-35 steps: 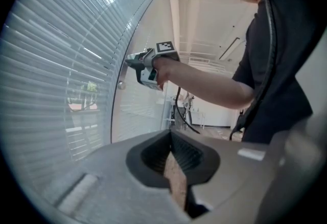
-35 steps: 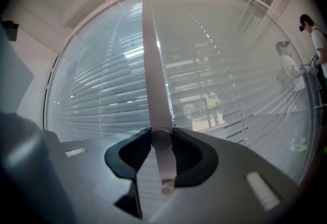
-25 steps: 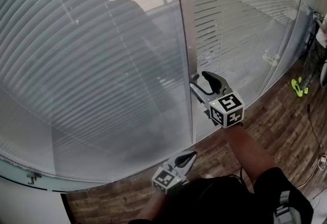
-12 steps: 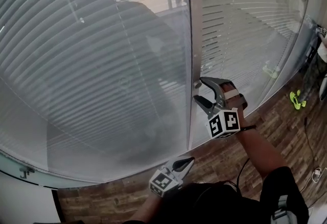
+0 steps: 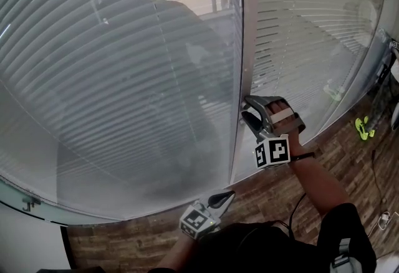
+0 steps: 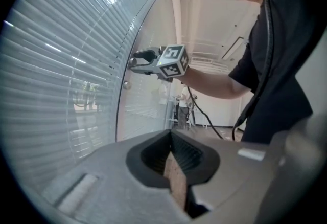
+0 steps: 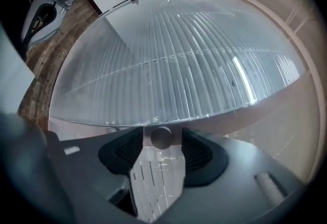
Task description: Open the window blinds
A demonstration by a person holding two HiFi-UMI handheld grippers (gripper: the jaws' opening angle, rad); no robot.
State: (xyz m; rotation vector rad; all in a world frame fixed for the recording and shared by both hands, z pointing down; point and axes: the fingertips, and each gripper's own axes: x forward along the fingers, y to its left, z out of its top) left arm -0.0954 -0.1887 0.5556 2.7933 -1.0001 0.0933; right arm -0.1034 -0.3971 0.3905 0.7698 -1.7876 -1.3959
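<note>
The window blinds (image 5: 124,78) fill the glass ahead. The head view hides the small round knob (image 7: 161,137). The right gripper view shows it between the right gripper's (image 5: 248,113) spread jaws, which have just been closing, with a gap on either side. The left gripper (image 5: 225,196), lower down, is pressed together.

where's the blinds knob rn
Head view, right of centre: the knob sits on the vertical frame between the right gripper's jaws, which have just been closing but don't touch it.

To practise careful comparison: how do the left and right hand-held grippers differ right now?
The left hand-held gripper hangs low, jaws together, empty. The right hand-held gripper is higher, jaws apart around the round knob, not pressing it, having just been closing. Both carry marker cubes.
</note>
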